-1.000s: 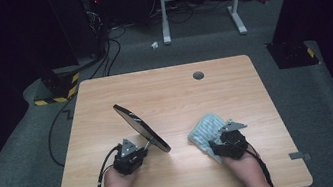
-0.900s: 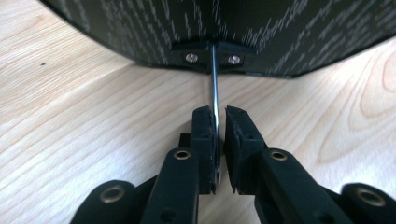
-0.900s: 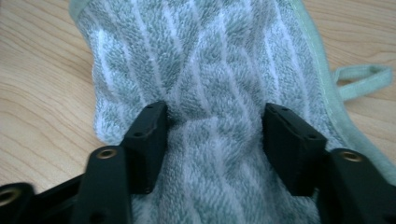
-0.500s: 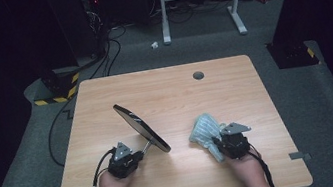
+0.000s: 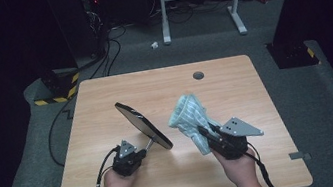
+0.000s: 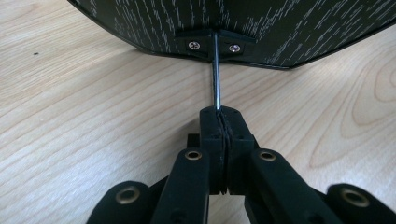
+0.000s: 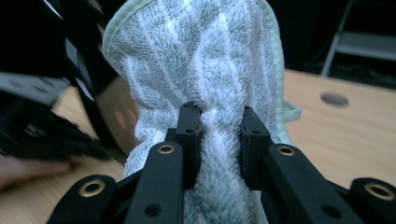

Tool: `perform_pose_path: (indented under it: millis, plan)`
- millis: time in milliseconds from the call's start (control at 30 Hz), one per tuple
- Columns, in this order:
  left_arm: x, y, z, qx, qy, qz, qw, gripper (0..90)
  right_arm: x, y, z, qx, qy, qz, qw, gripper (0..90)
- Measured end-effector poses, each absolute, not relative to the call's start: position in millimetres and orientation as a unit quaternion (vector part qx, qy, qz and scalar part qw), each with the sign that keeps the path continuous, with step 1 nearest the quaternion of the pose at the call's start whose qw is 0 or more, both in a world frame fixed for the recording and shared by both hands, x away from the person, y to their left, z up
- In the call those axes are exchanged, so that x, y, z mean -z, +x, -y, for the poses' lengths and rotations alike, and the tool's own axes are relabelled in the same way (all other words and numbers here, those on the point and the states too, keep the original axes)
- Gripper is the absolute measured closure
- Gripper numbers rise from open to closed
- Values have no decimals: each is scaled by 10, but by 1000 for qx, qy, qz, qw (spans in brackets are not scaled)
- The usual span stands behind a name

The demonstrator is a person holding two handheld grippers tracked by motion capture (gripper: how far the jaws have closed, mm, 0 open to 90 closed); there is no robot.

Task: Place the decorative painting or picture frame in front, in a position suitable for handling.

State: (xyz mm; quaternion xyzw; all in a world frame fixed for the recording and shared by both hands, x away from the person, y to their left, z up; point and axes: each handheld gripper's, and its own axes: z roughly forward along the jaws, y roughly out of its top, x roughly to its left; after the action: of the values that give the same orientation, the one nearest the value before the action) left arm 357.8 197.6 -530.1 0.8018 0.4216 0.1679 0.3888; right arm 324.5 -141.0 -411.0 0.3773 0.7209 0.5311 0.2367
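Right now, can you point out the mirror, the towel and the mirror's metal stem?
mirror [image 5: 142,123], high view, on its dark oval face.
towel [image 7: 205,60], right gripper view, on the striped terry above the jaws.
stem [image 6: 216,77], left gripper view, on the bare metal rod between the jaws and the bracket.

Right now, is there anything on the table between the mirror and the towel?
No. In the high view, just bare wood of the table separates the mirror from the towel.
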Motion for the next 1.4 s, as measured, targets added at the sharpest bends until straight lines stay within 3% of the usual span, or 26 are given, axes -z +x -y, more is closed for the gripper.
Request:
perform_pose_path:
  millis: [233,767,1000,1400]
  plan:
    - [5300,3610,-1922,-175,802,-419,388,884,3752,3205,1162,-574,337,-707,240,742]
    - [5299,3607,-1909,-179,801,-420,387,885,3192,3394,43,-581,247,-733,254,736]
    - [5298,3597,-1899,-183,803,-418,383,885,3197,3478,-198,-549,244,-750,278,734]
    - [5299,3599,-1897,-183,803,-417,384,886,3298,3462,-186,-529,237,-761,292,740]
